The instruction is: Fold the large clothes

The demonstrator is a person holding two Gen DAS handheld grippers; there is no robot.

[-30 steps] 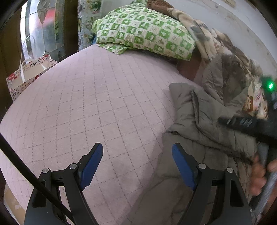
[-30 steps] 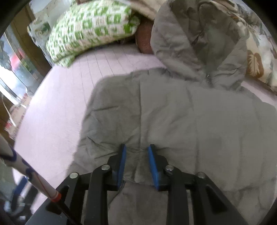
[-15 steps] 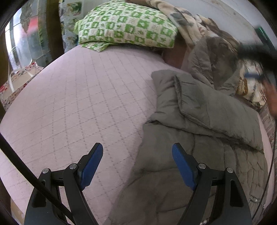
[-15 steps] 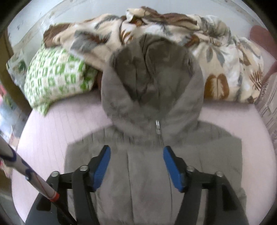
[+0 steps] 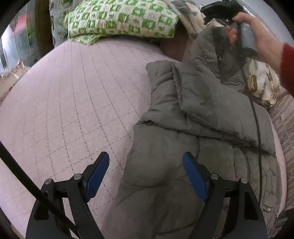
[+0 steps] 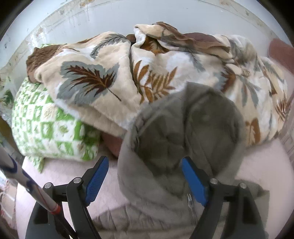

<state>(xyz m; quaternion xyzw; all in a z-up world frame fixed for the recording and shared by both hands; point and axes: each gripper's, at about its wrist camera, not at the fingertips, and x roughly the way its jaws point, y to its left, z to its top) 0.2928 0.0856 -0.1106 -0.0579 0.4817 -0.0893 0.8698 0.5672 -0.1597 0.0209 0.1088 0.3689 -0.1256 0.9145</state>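
Note:
A grey padded hooded jacket (image 5: 211, 103) lies on the pink quilted bed cover (image 5: 64, 101), one sleeve folded across its body. My left gripper (image 5: 146, 174) hovers open over the jacket's near left edge, with nothing pressed between its blue pads. In the right wrist view my right gripper (image 6: 145, 176) hangs above the jacket's hood (image 6: 193, 132). Its jaws are opening, and the hood shows between the fingers but the pads do not press on it. A hand (image 5: 261, 40) with a red cuff holds that gripper at the top right of the left wrist view.
A green checked pillow (image 5: 119, 16) and a leaf-print blanket (image 6: 110, 73) are heaped at the head of the bed against a white wall (image 6: 128, 16). A black cable (image 5: 255, 119) trails over the jacket. A striped cloth (image 5: 283, 125) lies along the bed's right edge.
My right gripper has let go of the jacket fabric, opened wide, and risen toward the hood. The left gripper has drifted closer to the jacket's left edge, still open.

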